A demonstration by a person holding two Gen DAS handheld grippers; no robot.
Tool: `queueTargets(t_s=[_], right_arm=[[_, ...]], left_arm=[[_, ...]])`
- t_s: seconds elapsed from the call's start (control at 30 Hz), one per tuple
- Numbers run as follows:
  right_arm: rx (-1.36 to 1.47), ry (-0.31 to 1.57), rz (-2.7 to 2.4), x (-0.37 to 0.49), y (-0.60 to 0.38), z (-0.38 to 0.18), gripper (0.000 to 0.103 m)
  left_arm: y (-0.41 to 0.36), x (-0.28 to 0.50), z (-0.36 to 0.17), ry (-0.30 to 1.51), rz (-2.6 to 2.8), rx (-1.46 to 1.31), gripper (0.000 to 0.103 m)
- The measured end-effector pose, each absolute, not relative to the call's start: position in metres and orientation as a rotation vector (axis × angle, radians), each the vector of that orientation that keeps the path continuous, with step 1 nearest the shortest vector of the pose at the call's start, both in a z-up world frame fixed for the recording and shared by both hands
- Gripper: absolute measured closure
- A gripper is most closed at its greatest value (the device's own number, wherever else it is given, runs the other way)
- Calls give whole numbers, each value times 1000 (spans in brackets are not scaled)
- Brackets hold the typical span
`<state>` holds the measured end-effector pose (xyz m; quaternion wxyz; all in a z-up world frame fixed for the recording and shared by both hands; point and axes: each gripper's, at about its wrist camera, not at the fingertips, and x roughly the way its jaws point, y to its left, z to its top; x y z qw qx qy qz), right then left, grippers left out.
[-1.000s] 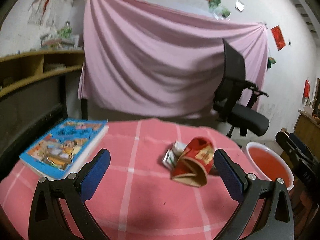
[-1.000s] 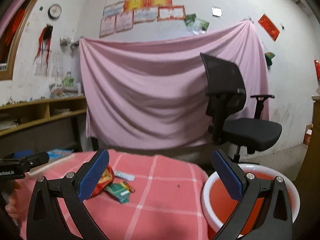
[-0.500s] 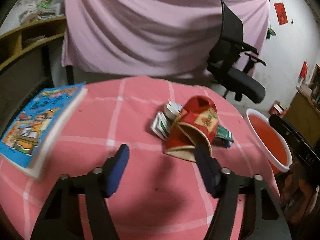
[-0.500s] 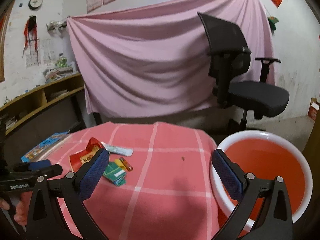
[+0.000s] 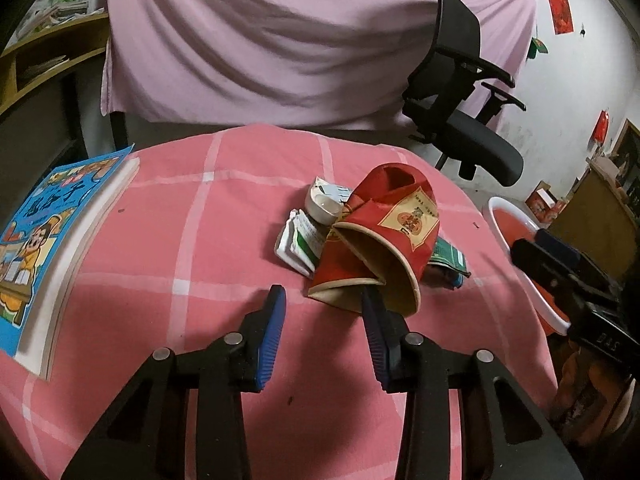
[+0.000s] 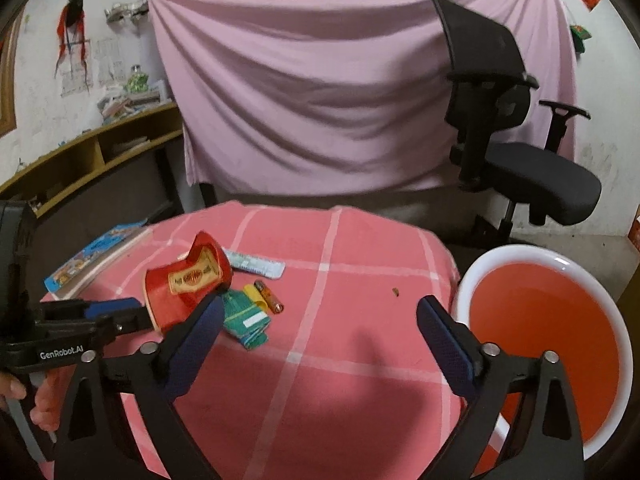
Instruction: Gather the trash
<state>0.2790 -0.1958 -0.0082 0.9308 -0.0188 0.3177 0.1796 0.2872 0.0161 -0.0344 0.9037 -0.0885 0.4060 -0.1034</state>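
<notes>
Left gripper [image 5: 322, 300] jaws closing, pitched down; right gripper [image 6: 320, 308] jaws wide, closing.

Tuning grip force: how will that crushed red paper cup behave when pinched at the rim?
The red paper cup is already creased, so probably thin and floppy; the rim should fold flat. Empty inside, likely very light. Lying on its side, it may skid on the tablecloth.

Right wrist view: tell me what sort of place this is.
Probably a lived-in home room used as a workspace: an office chair, a cluttered wall shelf, and a table in a pink checked cloth.
</notes>
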Motion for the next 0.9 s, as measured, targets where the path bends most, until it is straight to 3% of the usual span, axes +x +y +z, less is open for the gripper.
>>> queueTargets(t_s=[0.17,0.27,0.5,0.67,0.9], right_arm=[[-32,725,451,288,-189,-16,26],[-37,758,496,291,-182,-20,29],[-28,816,571,297,-168,-28,46],[-64,836,606,295,-158,-30,67],[-91,794,609,287,-158,-26,67]], left_arm=[[17,292,-37,853,-232,-182,87],[20,293,-37,858,-244,-194,98],[21,293,-36,857,-234,-198,103],[19,293,-34,848,-228,-189,103],[19,288,-32,815,-210,-204,103]])
